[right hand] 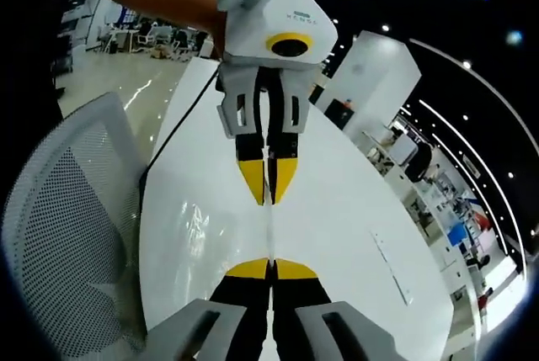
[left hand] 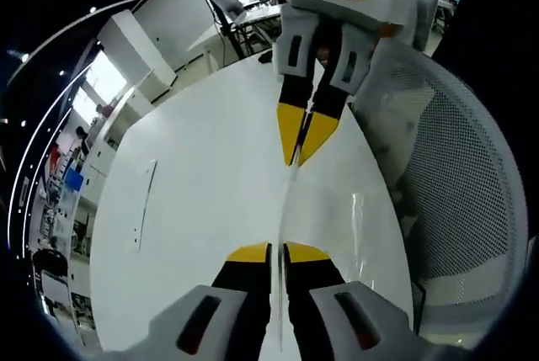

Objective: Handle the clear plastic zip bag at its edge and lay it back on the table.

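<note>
White counter in open office, mesh chair alongside. Clear zip bag held edge-on, stretched taut between both tools above counter; long axis runs straight from one tool to the other. Left tool pressed together, pinching near end of bag edge; right tool opposite, jaws pinching far end. Same seen from other side: right tool closed on bag, left tool facing it. Bag looks empty. Judgement: both tools equally engaged; lowering level and together should lay bag flat on counter.
</note>
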Demonstrator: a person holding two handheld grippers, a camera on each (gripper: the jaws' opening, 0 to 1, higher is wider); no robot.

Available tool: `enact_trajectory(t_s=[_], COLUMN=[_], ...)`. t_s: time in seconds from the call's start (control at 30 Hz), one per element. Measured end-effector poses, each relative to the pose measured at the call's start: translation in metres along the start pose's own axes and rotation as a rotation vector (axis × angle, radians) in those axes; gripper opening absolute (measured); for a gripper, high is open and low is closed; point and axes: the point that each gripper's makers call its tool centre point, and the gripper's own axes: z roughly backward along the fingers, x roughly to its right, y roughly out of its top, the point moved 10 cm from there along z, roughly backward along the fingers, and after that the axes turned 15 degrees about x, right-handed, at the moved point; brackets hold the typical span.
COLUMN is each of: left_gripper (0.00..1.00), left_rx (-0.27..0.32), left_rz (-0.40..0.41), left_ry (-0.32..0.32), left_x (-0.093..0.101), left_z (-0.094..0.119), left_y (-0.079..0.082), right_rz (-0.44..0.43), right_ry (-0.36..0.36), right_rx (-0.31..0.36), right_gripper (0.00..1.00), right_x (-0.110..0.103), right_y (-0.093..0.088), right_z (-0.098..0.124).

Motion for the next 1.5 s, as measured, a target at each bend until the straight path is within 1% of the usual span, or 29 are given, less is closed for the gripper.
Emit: enact_trajectory(t_s=[0.1,0.3,0.37,0.63,0.7,0.77,0.97,1.1,1.27,1.5], left_gripper=[0.04,0.06,0.06,0.08,0.07,0.05,0.07,0.08,0.07,0.03], left_rx=[0.005,0.038,0.045,0.103,0.091,0.091,0.102,0.103,0.103,0.102], left_rz=[-0.024,-0.039,-0.041,-0.063,-0.089,-0.084,-0.087,-0.089,-0.104,-0.121], left_ry=[-0.015,-0.011,-0.010,-0.009,-0.016,-0.026,-0.032,-0.059,-0.070,-0.094], left_x=[0.004,0.007,0.008,0.013,0.014,0.014,0.013,0.015,0.015,0.018], left_z=[-0.004,-0.007,-0.007,-0.011,-0.012,-0.012,-0.011,-0.013,-0.015,-0.018], left_y=[0.004,0.012,0.013,0.024,0.024,0.024,0.025,0.024,0.025,0.026], right_rz=[0.014,0.035,0.034,0.024,0.025,0.017,0.018,0.022,0.028,0.026], right_ry=[0.005,0.018,0.020,0.030,0.028,0.030,0.033,0.040,0.049,0.053], right_rx=[0.003,0.002,0.002,0.000,-0.001,0.000,-0.006,-0.008,-0.009,-0.015], right_gripper=[0.00,0.00,0.00,0.00,0.00,0.00,0.00,0.00,0.00,0.00], right_x=[-0.002,-0.005,-0.005,-0.006,-0.006,-0.006,-0.006,-0.006,-0.006,-0.006], right_y=[0.001,0.001,0.001,0.001,0.000,0.000,-0.002,-0.001,0.001,0.002], right_z=[-0.002,-0.003,-0.003,-0.003,-0.003,-0.002,-0.002,-0.003,-0.004,-0.005])
